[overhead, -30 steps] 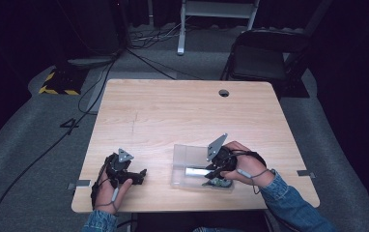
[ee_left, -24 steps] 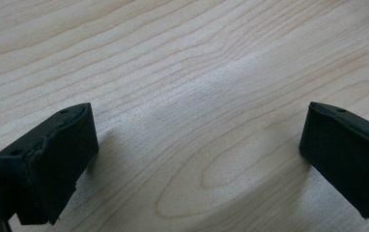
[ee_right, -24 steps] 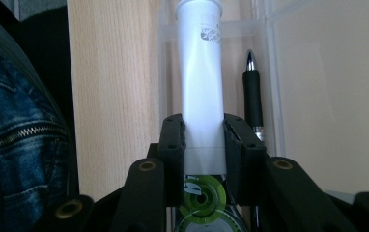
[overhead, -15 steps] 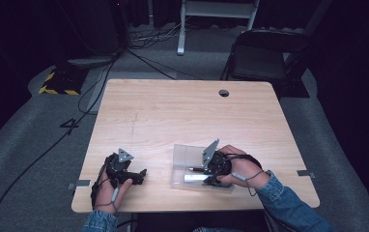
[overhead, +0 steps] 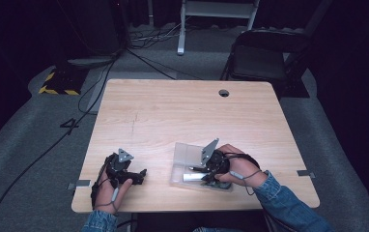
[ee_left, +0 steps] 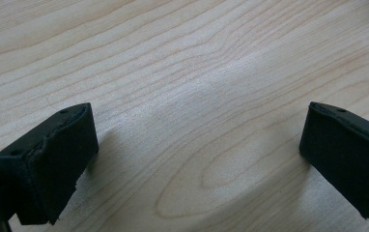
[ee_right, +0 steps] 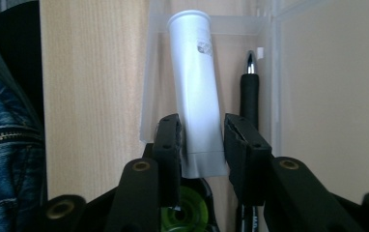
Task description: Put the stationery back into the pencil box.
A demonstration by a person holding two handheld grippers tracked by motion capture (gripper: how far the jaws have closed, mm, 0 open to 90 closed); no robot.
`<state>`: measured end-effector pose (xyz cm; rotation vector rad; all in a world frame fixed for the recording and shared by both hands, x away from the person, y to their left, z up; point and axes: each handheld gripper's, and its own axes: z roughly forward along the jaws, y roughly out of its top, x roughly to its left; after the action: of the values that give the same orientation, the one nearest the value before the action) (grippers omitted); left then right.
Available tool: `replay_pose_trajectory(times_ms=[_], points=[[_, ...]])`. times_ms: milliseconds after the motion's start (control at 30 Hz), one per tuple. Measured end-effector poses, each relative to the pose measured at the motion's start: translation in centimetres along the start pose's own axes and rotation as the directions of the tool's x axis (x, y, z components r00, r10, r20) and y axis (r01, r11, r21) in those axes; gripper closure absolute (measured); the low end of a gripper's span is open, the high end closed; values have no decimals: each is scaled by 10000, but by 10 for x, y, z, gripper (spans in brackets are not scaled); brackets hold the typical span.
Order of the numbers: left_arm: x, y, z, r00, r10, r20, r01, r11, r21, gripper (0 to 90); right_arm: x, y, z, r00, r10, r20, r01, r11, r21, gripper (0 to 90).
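Right gripper [ee_right: 201, 140] sits over the clear plastic case [overhead: 188, 155] near the tabletop's [overhead: 182, 116] front edge — white tube [ee_right: 194, 92] lies between its jaws, which have just been opening; small gaps show, tube released inside the case beside a black pen [ee_right: 249, 94]. Left gripper [ee_left: 197, 159] spread wide, nothing held — near the front-left corner.

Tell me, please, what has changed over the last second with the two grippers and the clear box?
The right gripper has shifted slightly left and nearer the table's front edge, over the clear box. Its jaws have just been opening a little, with the white tube between them; whether the pads still press on it is unclear. The left gripper stayed put, open on the table, and the box and black pen kept their places.
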<state>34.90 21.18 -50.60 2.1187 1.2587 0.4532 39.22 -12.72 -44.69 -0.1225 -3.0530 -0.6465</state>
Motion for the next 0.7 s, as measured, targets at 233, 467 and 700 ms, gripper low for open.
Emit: replay_pose_trajectory(times_ms=[233,467,700], points=[[0,0,0,10000,-4,6,4,10000,2,4,-2,0,1,9987,-359,351,356,9993,70,705],[0,0,0,10000,-18,14,19,10000,-3,4,-2,-1,4,9983,-426,399,422,9991,109,704],[0,0,1,10000,-82,21,82,10000,-14,3,-3,-3,-10,9978,-211,626,247,9980,-577,659]])
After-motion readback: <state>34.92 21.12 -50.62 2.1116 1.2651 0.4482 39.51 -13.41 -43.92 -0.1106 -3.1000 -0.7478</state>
